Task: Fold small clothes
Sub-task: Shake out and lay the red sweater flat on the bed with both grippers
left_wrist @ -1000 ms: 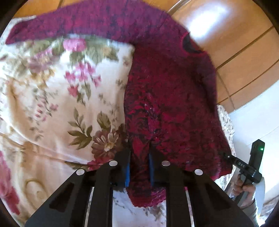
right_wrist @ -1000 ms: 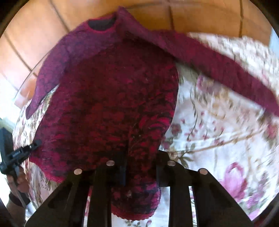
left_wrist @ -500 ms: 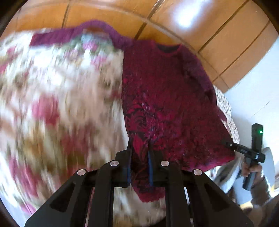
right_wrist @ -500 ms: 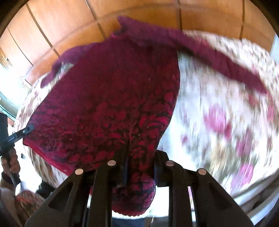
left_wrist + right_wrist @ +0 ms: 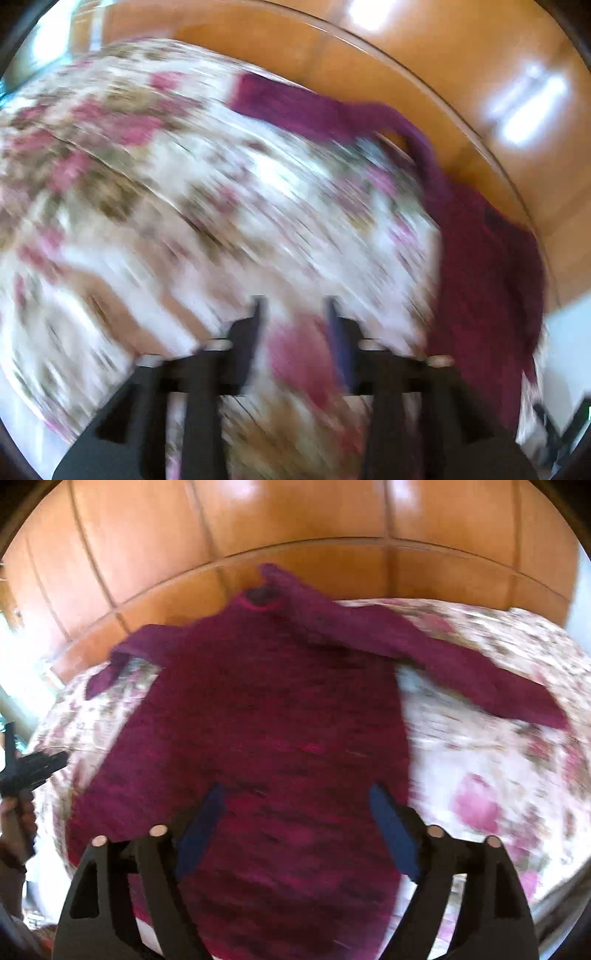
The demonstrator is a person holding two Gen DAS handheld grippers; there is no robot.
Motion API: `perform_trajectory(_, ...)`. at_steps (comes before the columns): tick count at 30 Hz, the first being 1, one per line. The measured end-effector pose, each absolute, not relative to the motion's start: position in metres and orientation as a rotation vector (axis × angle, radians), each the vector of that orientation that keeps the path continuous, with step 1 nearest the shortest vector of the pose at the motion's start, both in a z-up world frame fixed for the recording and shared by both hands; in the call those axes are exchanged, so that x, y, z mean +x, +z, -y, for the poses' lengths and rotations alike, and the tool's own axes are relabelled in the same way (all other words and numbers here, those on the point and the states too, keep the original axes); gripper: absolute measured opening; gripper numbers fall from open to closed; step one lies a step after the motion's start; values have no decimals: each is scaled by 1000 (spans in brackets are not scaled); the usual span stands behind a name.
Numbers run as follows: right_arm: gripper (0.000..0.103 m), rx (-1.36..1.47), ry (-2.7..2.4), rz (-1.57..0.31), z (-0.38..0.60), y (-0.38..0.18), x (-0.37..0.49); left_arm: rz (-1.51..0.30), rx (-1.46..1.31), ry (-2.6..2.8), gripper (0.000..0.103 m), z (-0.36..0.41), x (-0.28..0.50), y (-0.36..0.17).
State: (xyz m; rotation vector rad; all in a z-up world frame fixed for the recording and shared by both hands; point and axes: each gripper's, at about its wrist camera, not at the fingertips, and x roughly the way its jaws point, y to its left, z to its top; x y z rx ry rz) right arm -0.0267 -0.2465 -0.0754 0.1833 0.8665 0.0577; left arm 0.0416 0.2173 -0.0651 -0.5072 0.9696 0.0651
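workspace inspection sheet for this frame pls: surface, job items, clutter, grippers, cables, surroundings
Surface: floral bedspread, blurred in both views.
Job's things: one dark red knit sweater spread flat, neck toward the wooden panels, one sleeve stretched out to the side.
Clutter: nothing seen.
Grippers: right gripper open over the sweater's lower part, pads not pressing on it; left gripper open over bare bedspread, nothing between the fingers. Both have just been opening.
Cables: nothing seen.
Surroundings: glossy wooden panels behind the bed; a hand on the other gripper at the right view's left edge.
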Motion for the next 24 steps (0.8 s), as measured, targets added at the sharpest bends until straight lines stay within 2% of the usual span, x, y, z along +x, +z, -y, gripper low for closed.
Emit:
perform_trajectory(1,83,173,89,-871,230,-81,-15,-936,-534,115,68,-232,50,-61)
perform_trajectory(2,83,158,113,-881,214,-86,-3,-911,-553,133,72,-240,55,-58)
perform_trajectory(5,83,115,153,-888,180,-103,17,-899,-660,139,72,-267,85,-56)
perform_trajectory(9,84,51,167,-887,147,-123,39,-846,-934,86,72,-292,123,-60)
perform_trajectory(11,88,36,172,-911,145,-134,44,-830,-1058,83,72,-295,141,-67)
perform_trajectory(15,93,36,177,-913,142,-148,44,-786,-1052,219,72,-304,176,-72)
perform_trajectory(18,95,51,182,-901,145,-150,39,-832,-951,250,72,-303,216,-77)
perform_trajectory(19,96,52,182,-897,147,-150,37,-854,-904,270,69,-302,229,-79)
perform_trajectory(21,99,40,180,-890,144,-152,38,-902,-863,286,38,-300,248,-88)
perform_trajectory(22,100,28,178,-887,142,-154,38,-946,-818,331,19,-299,256,-92)
perform_trajectory(23,101,21,176,-885,140,-155,39,-933,-816,331,11,-303,257,-96)
perform_trajectory(24,101,16,173,-884,139,-156,39,-911,-821,321,10,-307,255,-96)
